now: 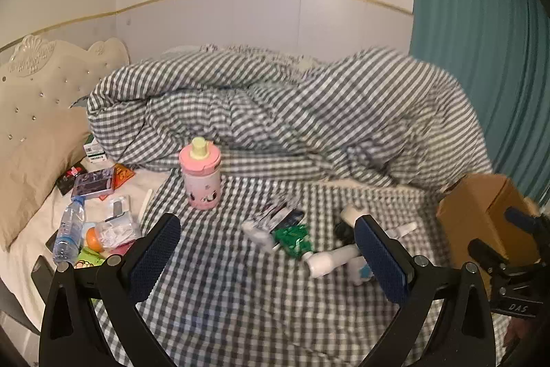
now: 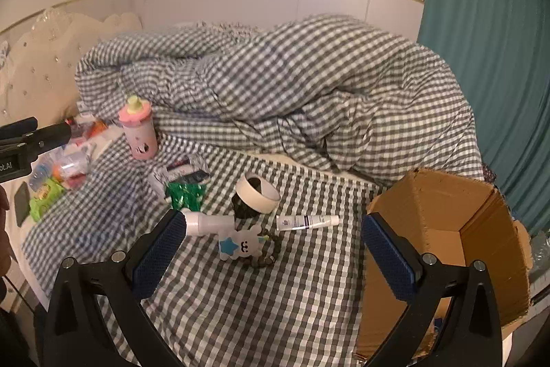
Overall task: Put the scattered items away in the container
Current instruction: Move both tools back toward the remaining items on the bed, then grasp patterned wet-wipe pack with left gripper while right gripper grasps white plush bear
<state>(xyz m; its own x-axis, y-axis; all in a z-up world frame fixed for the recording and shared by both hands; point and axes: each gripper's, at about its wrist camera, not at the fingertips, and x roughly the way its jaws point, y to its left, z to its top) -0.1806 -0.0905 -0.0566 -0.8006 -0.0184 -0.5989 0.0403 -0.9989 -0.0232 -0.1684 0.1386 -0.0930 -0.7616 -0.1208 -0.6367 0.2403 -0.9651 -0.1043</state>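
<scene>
Rumpled gingham bedding [image 2: 275, 281], corrugated cardboard box [image 2: 481, 229], both grippers [image 1: 271, 260] [image 2: 275, 250] splayed, empty

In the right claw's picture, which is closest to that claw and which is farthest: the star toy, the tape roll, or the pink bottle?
1. The star toy, just ahead of the right claw, between its fingers.
2. The tape roll, farther up the checked sheet, mid-bed.
3. The pink bottle, far back on the left, by the bunched duvet.
</scene>
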